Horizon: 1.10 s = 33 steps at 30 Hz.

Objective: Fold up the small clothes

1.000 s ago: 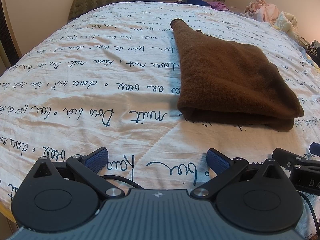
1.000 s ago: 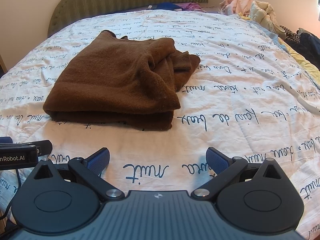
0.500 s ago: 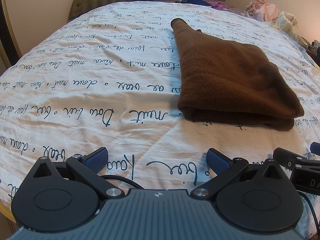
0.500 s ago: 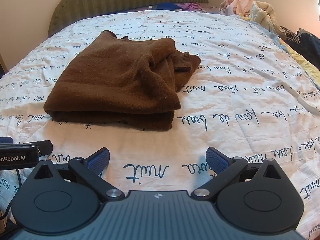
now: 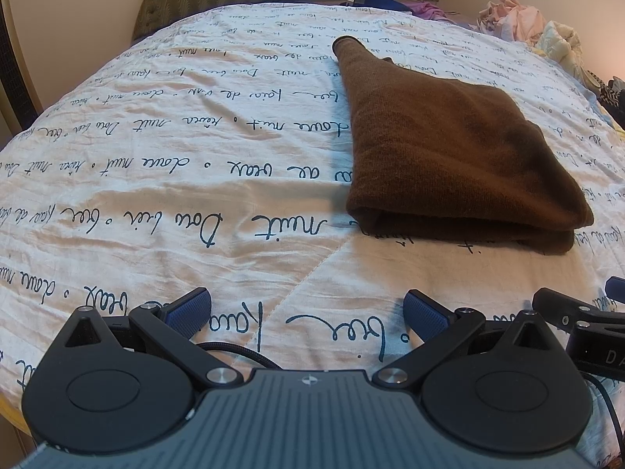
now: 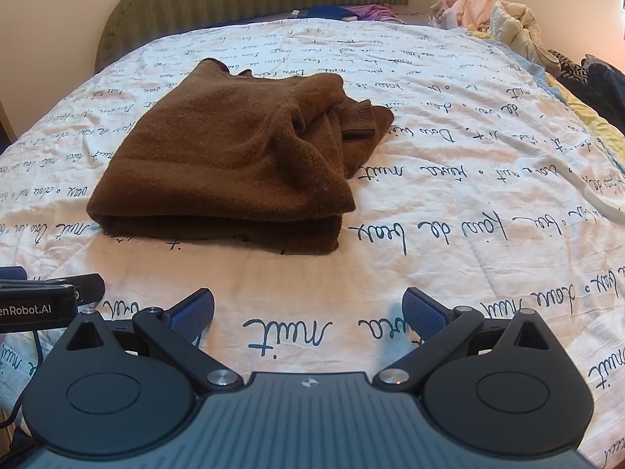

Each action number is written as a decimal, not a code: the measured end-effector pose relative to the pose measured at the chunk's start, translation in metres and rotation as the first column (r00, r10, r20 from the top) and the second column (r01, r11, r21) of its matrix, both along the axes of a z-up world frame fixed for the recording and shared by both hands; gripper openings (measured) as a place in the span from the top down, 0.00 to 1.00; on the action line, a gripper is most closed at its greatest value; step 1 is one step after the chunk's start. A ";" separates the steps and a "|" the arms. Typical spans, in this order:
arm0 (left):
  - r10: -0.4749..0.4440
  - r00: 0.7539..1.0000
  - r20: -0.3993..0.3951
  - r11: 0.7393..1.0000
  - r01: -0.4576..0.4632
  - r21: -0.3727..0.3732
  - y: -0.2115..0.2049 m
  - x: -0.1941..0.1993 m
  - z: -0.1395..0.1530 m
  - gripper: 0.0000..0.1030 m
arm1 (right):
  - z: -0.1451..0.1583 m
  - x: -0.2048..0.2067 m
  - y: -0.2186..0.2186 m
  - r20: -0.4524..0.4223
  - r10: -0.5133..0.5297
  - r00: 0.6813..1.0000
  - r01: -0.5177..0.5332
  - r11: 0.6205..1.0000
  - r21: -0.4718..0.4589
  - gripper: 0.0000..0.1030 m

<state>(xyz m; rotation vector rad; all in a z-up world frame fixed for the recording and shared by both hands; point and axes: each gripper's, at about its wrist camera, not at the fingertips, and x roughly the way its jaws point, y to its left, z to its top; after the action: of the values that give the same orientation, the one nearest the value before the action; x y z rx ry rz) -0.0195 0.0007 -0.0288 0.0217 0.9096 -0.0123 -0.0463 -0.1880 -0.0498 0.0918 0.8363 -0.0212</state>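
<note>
Folded brown sweater (image 6: 230, 164) is lying on the bed (image 6: 449, 203). Left gripper (image 5: 308, 312) and right gripper (image 6: 308, 312) are hovering short of it, jaws spread wide, gripping nothing.

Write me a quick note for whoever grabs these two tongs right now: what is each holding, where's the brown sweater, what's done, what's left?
Left tongs: open, empty, above the bedspread.
Right tongs: open, empty, alongside.
Brown sweater: folded in layers mid-bed, ahead of both, untouched. One cuff pokes out on its right side.
Done: the main folds.
Left: probably tuck that cuff in; the clothes pile at the far right may be next.
</note>
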 end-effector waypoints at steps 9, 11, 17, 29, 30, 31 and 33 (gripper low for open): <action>0.000 1.000 0.000 1.000 0.000 0.000 0.000 0.000 0.000 0.00 | -0.001 0.000 0.001 0.000 0.002 1.000 -0.002 1.000 0.002 0.00; 0.001 1.000 0.001 1.000 -0.001 0.000 0.000 0.000 0.000 0.00 | -0.001 0.000 0.001 0.000 0.002 1.000 -0.002 1.000 0.001 0.00; 0.006 1.000 0.001 1.000 -0.006 -0.002 0.002 0.001 0.002 0.00 | -0.001 0.000 0.001 -0.001 0.003 1.000 -0.003 1.000 0.002 0.00; 0.004 1.000 0.000 1.000 -0.004 0.002 0.002 0.001 0.002 0.00 | -0.001 0.000 0.002 -0.001 0.004 1.000 -0.004 1.000 0.005 0.00; 0.004 1.000 0.000 1.000 -0.004 0.002 0.002 0.001 0.002 0.00 | -0.001 0.000 0.002 -0.001 0.004 1.000 -0.004 1.000 0.004 0.00; 0.003 1.000 0.000 1.000 -0.003 0.002 0.002 0.001 0.001 0.00 | -0.001 0.000 0.002 -0.001 0.004 1.000 -0.004 1.000 0.004 0.00; 0.003 1.000 0.000 1.000 -0.003 0.003 0.002 0.002 0.001 0.00 | -0.001 0.000 0.002 -0.001 0.005 1.000 -0.004 1.000 0.005 0.00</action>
<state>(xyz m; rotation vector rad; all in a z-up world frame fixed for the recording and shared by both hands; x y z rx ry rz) -0.0179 0.0024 -0.0276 0.0230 0.9094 -0.0084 -0.0466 -0.1864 -0.0508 0.0943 0.8380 -0.0151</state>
